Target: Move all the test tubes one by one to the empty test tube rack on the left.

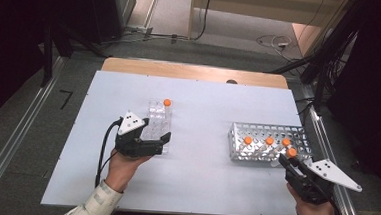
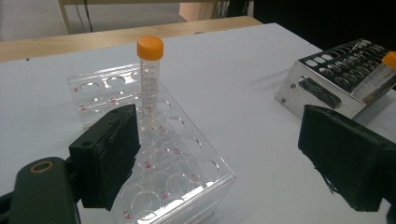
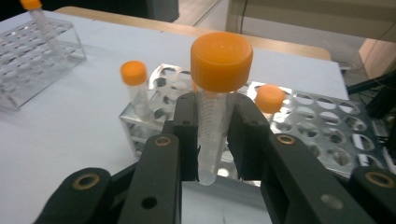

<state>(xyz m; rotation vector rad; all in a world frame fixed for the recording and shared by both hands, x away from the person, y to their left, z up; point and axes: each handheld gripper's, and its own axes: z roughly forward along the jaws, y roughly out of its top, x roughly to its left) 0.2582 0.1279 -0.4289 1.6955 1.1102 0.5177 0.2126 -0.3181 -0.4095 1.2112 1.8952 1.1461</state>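
A clear plastic rack (image 1: 155, 116) (image 2: 180, 161) stands left of centre with one orange-capped tube (image 1: 166, 103) (image 2: 150, 77) upright in a far hole. My left gripper (image 1: 163, 143) (image 2: 224, 135) is open at the rack's near end; one pad lies against the rack's side and the other stands well off it. A metal rack (image 1: 238, 128) (image 3: 327, 122) at the right holds three orange-capped tubes (image 1: 269, 141). Just in front of it my right gripper (image 1: 286, 160) (image 3: 212, 112) is shut on another orange-capped tube (image 1: 292, 153) (image 3: 211, 140), held upright above the table.
A white sheet (image 1: 203, 108) covers the table, and a wooden strip (image 1: 195, 72) shows along the far edge. The table's right edge (image 1: 321, 145) runs close beside my right hand. Dark stands and cables (image 1: 277, 42) are on the floor beyond.
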